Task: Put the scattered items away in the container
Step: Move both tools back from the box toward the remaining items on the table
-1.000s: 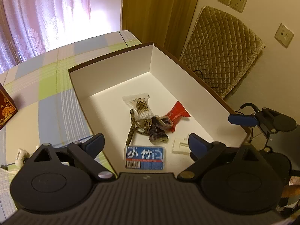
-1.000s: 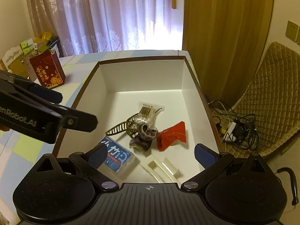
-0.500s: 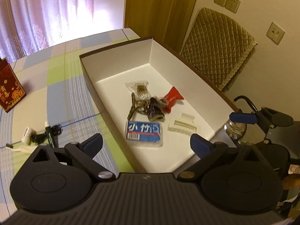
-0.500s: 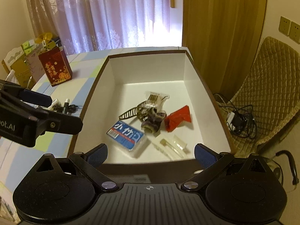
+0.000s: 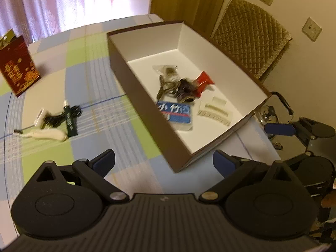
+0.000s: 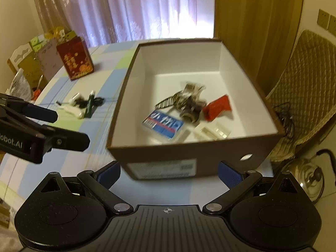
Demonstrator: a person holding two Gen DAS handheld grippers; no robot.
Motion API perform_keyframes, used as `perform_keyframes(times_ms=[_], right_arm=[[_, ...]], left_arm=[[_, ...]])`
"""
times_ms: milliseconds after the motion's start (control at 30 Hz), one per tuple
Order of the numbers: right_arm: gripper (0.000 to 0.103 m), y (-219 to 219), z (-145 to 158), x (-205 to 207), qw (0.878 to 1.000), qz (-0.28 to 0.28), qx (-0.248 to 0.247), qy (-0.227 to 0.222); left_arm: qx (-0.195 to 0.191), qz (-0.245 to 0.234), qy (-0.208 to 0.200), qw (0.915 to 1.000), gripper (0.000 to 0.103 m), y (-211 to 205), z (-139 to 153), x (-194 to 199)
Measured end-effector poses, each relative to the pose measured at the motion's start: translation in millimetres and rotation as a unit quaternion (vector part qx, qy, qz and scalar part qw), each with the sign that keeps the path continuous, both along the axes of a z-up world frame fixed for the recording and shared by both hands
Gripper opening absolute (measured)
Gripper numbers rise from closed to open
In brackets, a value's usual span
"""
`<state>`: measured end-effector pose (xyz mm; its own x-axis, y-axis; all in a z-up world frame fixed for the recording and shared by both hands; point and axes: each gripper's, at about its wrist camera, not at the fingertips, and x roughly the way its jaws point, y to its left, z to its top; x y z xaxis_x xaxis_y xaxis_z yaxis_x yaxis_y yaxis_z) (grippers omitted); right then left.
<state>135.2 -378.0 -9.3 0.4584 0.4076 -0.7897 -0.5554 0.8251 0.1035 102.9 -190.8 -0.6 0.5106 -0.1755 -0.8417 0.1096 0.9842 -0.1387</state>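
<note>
A brown box [image 5: 145, 96] [image 6: 168, 153] with a white inside stands on the checked tablecloth. In it lie a blue packet [image 5: 176, 111] [image 6: 163, 124], a red wrapper [image 5: 202, 82] [image 6: 218, 109], a dark scrunchie [image 6: 190, 113], a hair claw and a white plastic piece [image 5: 214, 110]. Left of the box, on the cloth, are a dark green tube [image 5: 70, 119] [image 6: 89, 105], a tangled black cable [image 5: 56, 117] and a white item [image 5: 48, 135]. My left gripper [image 5: 163, 161] hovers open before the box's near corner. My right gripper [image 6: 169, 173] is open too, empty, facing the box's short wall.
A red gift bag [image 5: 17, 67] [image 6: 75, 59] stands at the far left of the table. A quilted chair [image 5: 252, 33] sits right of the box, with cables and a metal pot lid [image 6: 306, 180] on the floor. Curtains hang behind.
Both grippers have drawn back from above the box toward the near side. The box's outer wall and the items on the cloth have come into view. Both stayed open.
</note>
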Motion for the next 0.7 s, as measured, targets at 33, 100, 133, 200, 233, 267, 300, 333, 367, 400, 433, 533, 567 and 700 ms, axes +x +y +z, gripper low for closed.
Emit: perform_keyframes(times_ms=[33, 100, 133, 200, 233, 267, 300, 333, 367, 400, 433, 533, 567, 700], right_arm=[[0.103, 1.9, -1.4, -2.0, 1.000, 0.001, 0.000, 0.005], [0.103, 7.0, -4.5, -5.6, 1.000, 0.003, -0.002, 0.013], [0.103, 10.3, -5.9, -7.5, 1.000, 0.005, -0.004, 0.017], [0.103, 17.4, -7.7, -12.3, 1.000, 0.011, -0.005, 0.023], [0.103, 20.3, -8.4, -15.0, 1.000, 0.013, -0.005, 0.024], [0.103, 23.3, -9.1, -17.3, 1.000, 0.015, -0.005, 0.027], [0.103, 26.9, -9.9, -19.4, 0.999, 0.018, -0.004, 0.030], [0.103, 30.6, -10.9, -21.4, 0.999, 0.020, -0.004, 0.033], [0.103, 34.2, -11.7, -23.3, 0.999, 0.022, -0.004, 0.036], [0.103, 38.0, -12.5, -25.3, 0.999, 0.023, -0.004, 0.039], [0.103, 41.8, -13.1, -27.2, 0.999, 0.025, -0.004, 0.041], [0.103, 54.6, -13.5, -33.5, 0.999, 0.033, -0.004, 0.042], [0.103, 59.1, -13.5, -35.3, 0.998, 0.035, -0.004, 0.042], [0.103, 76.0, -14.2, -41.6, 0.998, 0.042, -0.003, 0.041]], left_arm=[[0.000, 0.003, 0.002, 1.0000, 0.098, 3.4, -1.3, -2.4], [0.000, 0.007, 0.006, 1.0000, 0.098, 10.1, -3.8, -7.4], [0.001, 0.009, 0.008, 0.9999, 0.098, 13.3, -4.9, -9.3], [0.002, 0.013, 0.012, 0.9998, 0.098, 20.2, -6.8, -13.3], [0.003, 0.015, 0.014, 0.9998, 0.098, 23.6, -7.6, -15.0], [0.003, 0.017, 0.015, 0.9997, 0.098, 27.1, -8.2, -17.0], [0.003, 0.018, 0.016, 0.9997, 0.098, 30.1, -8.6, -18.9], [0.004, 0.020, 0.017, 0.9996, 0.098, 33.9, -9.0, -20.7], [0.004, 0.021, 0.018, 0.9996, 0.098, 37.5, -9.5, -22.4], [0.005, 0.023, 0.019, 0.9996, 0.098, 41.3, -10.0, -24.2], [0.005, 0.024, 0.020, 0.9995, 0.098, 45.4, -10.4, -25.8], [0.006, 0.030, 0.021, 0.9993, 0.098, 58.5, -10.4, -30.7], [0.007, 0.031, 0.022, 0.9992, 0.098, 63.3, -10.4, -32.5], [0.009, 0.040, 0.024, 0.9989, 0.098, 82.5, -10.7, -39.8]])
